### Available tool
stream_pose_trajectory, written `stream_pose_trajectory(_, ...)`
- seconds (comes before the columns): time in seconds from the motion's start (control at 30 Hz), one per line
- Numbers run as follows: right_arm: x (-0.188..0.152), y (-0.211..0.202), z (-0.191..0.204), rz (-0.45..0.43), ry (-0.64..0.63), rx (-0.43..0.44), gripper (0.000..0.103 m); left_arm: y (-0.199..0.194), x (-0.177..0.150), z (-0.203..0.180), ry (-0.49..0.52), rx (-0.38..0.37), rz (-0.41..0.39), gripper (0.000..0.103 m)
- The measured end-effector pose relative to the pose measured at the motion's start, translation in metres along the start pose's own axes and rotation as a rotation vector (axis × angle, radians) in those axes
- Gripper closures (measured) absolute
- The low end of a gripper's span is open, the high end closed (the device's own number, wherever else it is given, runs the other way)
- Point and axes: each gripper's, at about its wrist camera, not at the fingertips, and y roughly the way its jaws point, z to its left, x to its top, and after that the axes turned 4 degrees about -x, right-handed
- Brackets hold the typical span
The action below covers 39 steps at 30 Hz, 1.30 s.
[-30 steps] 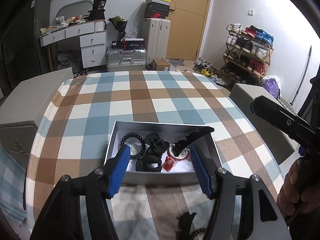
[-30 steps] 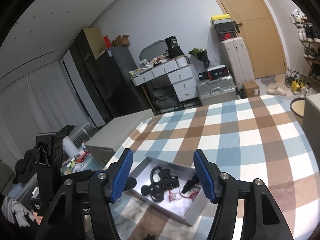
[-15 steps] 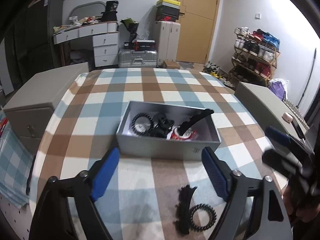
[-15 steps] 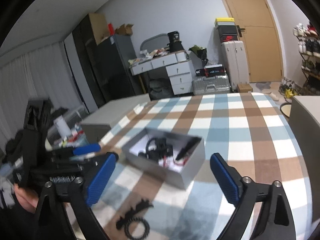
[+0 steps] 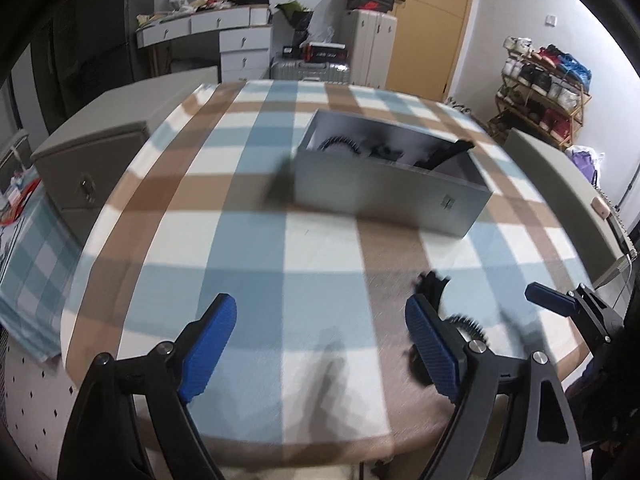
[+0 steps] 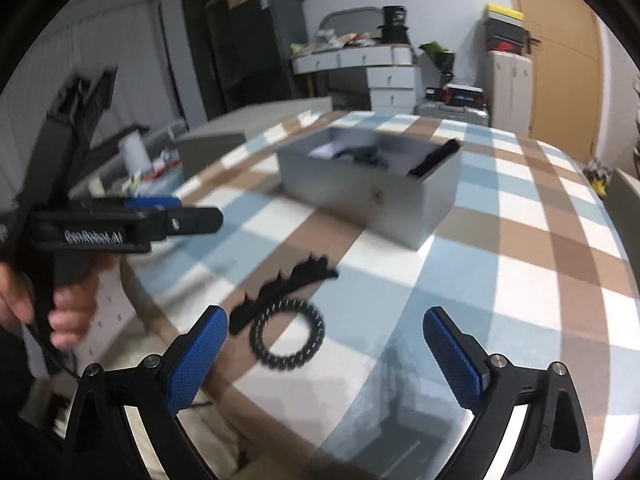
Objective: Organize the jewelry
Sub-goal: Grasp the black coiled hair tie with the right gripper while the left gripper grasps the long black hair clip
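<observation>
The left gripper (image 5: 320, 344) is hanging over the near part of the checked tablecloth (image 5: 248, 248), its blue pads spread wide with nothing between them. The right gripper (image 6: 326, 354) is hovering low over the same cloth, its pads also standing wide apart and holding nothing.

In the right wrist view, a black coiled hair tie (image 6: 286, 334) is lying flat on the cloth at about 11 o'clock from the right gripper, close in front of its left pad. A black toothed hair clip (image 6: 288, 286) is lying just beyond the tie, touching or nearly touching it; blur is hiding which. In the left wrist view the same two pieces are showing at 3 o'clock, partly behind the left gripper's right pad.

The grey box (image 6: 368, 194) is sitting farther out on the cloth at 12 o'clock, well apart from the loose pieces. Dark jewelry is lying inside it, too blurred to sort out, and a long black piece (image 6: 434, 156) is leaning over its far right rim.
</observation>
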Motion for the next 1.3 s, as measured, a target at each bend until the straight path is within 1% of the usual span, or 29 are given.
stream_pose_trajectory(0.03,-0.002,0.004,0.004,0.01,-0.022,-0.008,0.005,-0.001,-0.003,0.002,-0.004,0.005,0.004,0.02)
stream_pose_trajectory(0.1,-0.004,0.009,0.009,0.02,-0.049,-0.005,0.011,-0.004,-0.007,0.007,-0.014,0.009,0.008,0.02)
stream_pose_trajectory(0.2,-0.006,0.017,0.015,0.04,-0.079,0.001,0.016,-0.005,-0.011,0.014,-0.031,0.011,0.018,0.02)
stream_pose_trajectory(0.23,-0.007,0.02,0.016,0.046,-0.088,-0.003,0.019,-0.005,-0.012,0.014,-0.034,0.012,0.02,0.02)
stream_pose_trajectory(0.27,-0.007,0.023,0.018,0.053,-0.096,-0.004,0.025,-0.005,-0.013,0.015,-0.036,0.011,0.023,0.02)
stream_pose_trajectory(0.3,-0.007,0.025,0.02,0.055,-0.107,-0.012,0.027,-0.005,-0.013,0.016,-0.037,0.01,0.025,0.02)
stream_pose_trajectory(0.37,-0.007,0.026,0.023,0.051,-0.125,-0.027,0.029,-0.005,-0.014,0.016,-0.034,0.009,0.028,0.02)
stream_pose_trajectory(0.4,-0.007,0.026,0.024,0.048,-0.127,-0.02,0.035,-0.005,-0.014,0.015,-0.031,0.008,0.028,0.02)
stream_pose_trajectory(0.43,-0.006,0.026,0.025,0.046,-0.128,-0.019,0.039,-0.006,-0.014,0.015,-0.028,0.007,0.028,0.02)
stream_pose_trajectory(0.47,-0.006,0.025,0.026,0.044,-0.134,-0.021,0.051,-0.006,-0.014,0.014,-0.025,0.007,0.028,0.02)
stream_pose_trajectory(0.5,-0.006,0.025,0.028,0.041,-0.144,-0.02,0.058,-0.006,-0.014,0.013,-0.023,0.007,0.029,0.02)
stream_pose_trajectory(0.53,-0.006,0.024,0.029,0.039,-0.154,-0.024,0.058,-0.006,-0.014,0.013,-0.021,0.006,0.03,0.02)
stream_pose_trajectory(0.6,-0.007,0.023,0.031,0.035,-0.167,-0.018,0.065,-0.005,-0.014,0.012,-0.018,0.002,0.034,0.02)
stream_pose_trajectory(0.7,-0.009,0.021,0.032,0.034,-0.178,-0.017,0.066,-0.004,-0.014,0.008,-0.006,-0.001,0.037,0.02)
stream_pose_trajectory(0.77,-0.009,0.018,0.027,0.03,-0.163,-0.014,0.066,-0.003,-0.013,0.005,0.004,-0.006,0.042,0.02)
stream_pose_trajectory(0.93,-0.004,0.006,0.004,-0.003,-0.061,-0.013,0.066,0.001,-0.011,-0.005,0.029,-0.022,0.056,0.02)
stream_pose_trajectory(1.07,-0.001,-0.008,-0.021,-0.04,0.034,-0.029,0.067,0.003,-0.008,-0.018,0.063,-0.095,0.052,0.02)
stream_pose_trajectory(1.13,0.0,-0.016,-0.033,-0.062,0.076,-0.04,0.067,0.008,-0.005,-0.025,0.076,-0.128,0.072,0.02)
stream_pose_trajectory(1.2,0.001,-0.024,-0.044,-0.085,0.116,-0.049,0.068,0.017,-0.003,-0.034,0.095,-0.152,0.1,0.02)
stream_pose_trajectory(1.3,0.002,-0.034,-0.054,-0.109,0.15,-0.064,0.068,0.026,-0.002,-0.047,0.131,-0.161,0.122,0.02)
